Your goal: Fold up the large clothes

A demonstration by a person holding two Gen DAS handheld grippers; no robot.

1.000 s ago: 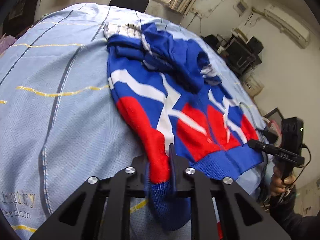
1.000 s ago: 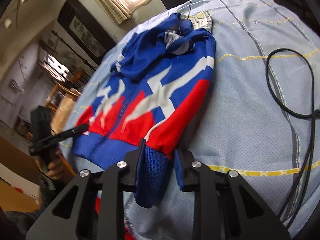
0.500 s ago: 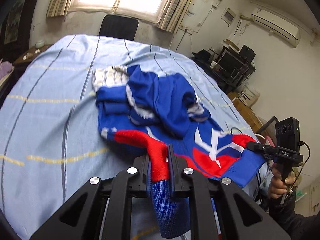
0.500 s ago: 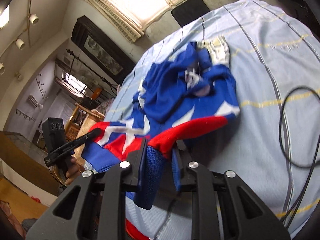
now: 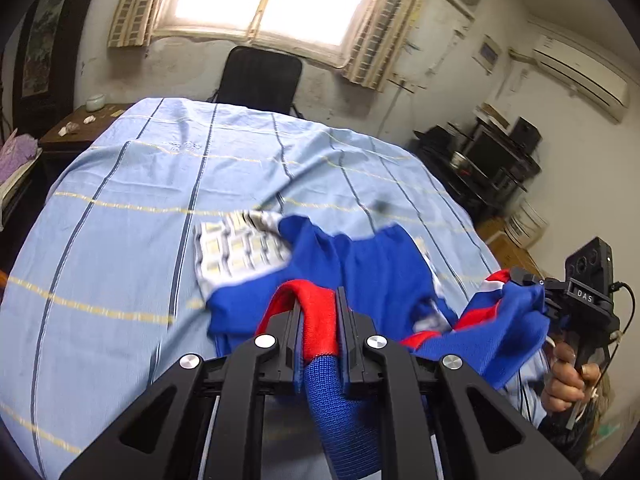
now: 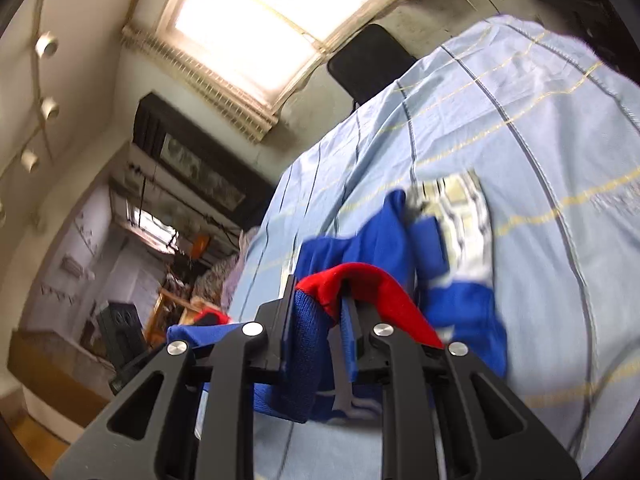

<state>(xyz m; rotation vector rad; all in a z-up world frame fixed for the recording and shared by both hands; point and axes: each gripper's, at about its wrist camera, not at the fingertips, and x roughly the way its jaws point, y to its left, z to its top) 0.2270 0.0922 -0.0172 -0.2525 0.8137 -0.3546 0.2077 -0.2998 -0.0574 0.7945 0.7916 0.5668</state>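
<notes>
Mid-fold, we hold the sweater (image 5: 380, 268) by its hem, one corner in each gripper, lifted over the bed (image 5: 120, 208). Our left gripper (image 5: 318, 320) is clamped on a band of red knit with the blue ribbed hem hanging below the fingers; our right gripper (image 6: 316, 308) is likewise closed on red fabric and blue ribbing.

By our reading, the first fold is under way and not yet laid. The lower part of the garment is raised off the sheet and stretched between the two tools, while the upper part lies bunched on the bed beyond them. What is left, as we judge it, is to carry the hem over the top, set it down, smooth it, and make whatever further folds are wanted.

The sweater is a thick knit in bright blue with red panels and white streaks, and a pale checked patch (image 5: 236, 248) shows at its far end, perhaps a lining or collar; motion blur keeps us from saying which. The cloth sags loosely between our grips and lies rumpled, with no clean crease visible.

In the left view, our right hand (image 5: 568, 376) grips its handle at the bed's edge. A black chair (image 5: 260, 76) stands past the bed under the window.
</notes>
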